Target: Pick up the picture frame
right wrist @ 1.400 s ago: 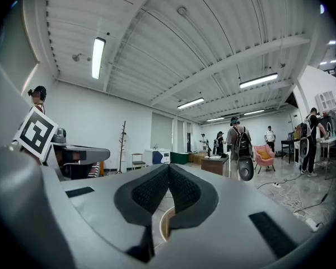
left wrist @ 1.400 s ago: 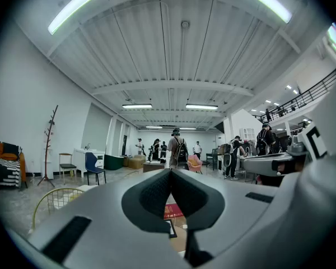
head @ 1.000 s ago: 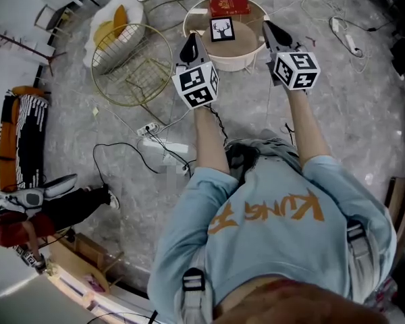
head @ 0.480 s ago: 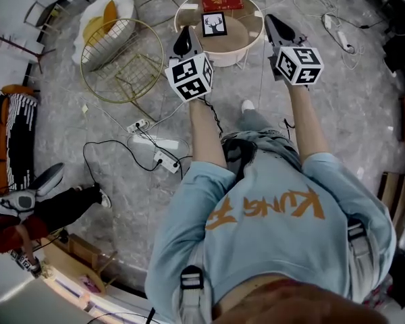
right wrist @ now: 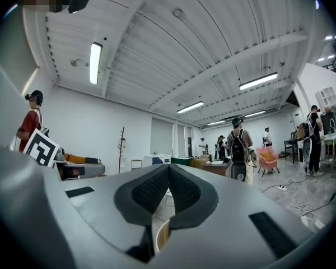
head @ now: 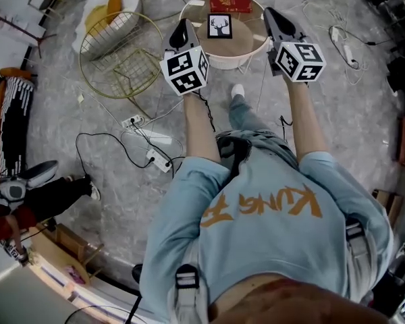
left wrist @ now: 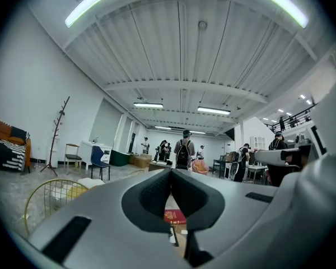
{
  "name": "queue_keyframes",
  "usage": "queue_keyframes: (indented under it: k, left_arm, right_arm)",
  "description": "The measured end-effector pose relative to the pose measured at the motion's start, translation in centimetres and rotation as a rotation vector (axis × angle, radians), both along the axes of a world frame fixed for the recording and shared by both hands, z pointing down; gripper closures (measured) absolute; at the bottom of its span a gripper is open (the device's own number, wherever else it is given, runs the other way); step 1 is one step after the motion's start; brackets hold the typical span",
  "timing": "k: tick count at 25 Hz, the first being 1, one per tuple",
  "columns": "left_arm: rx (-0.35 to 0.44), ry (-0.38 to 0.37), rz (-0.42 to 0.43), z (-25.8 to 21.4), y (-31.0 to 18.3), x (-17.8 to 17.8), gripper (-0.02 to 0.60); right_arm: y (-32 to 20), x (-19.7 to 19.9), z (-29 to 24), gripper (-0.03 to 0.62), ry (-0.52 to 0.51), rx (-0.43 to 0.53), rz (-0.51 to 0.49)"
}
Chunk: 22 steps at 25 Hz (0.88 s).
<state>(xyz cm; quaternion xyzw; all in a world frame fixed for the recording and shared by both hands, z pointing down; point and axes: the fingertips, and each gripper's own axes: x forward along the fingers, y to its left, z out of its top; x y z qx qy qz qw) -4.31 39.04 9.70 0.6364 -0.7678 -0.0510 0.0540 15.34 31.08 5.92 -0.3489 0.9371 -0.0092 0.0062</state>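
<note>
Cables (head: pixel 145 155) cross the floor by the person's feet and could trip a step. The left gripper (head: pixel 183 25) and right gripper (head: pixel 271 13) are both closed and empty. Unless opened, they would likely shove the frame (head: pixel 220 26), which sits between them on the round table (head: pixel 224 62), into the red book (head: pixel 230 3) beyond.

floor (head: pixel 364 113): glossy stone | basket (head: pixel 121 56): metal wire | left gripper (left wrist: pixel 171 172): matt plastic
</note>
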Motion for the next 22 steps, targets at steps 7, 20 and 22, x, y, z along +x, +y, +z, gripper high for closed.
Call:
queue_keyframes:
  k: [7, 20, 22]
  left_arm:
    - [-0.018, -0.033, -0.046, 0.1, -4.7, -2.7, 0.563]
    - [-0.171, -0.032, 0.023, 5.0, -23.2, -3.5, 0.563]
    - [-0.191, -0.044, 0.05, 5.2, -26.5, -3.2, 0.563]
  right_arm:
    - [-6.5, -2.4, 2.5, 0.597, -0.022, -0.054, -0.028]
    - [-24.9, -4.6, 9.3, 0.597, 0.043, -0.188, 0.018]
    - [-28.5, -3.7, 9.8, 0.597, 0.007, -0.214, 0.053]
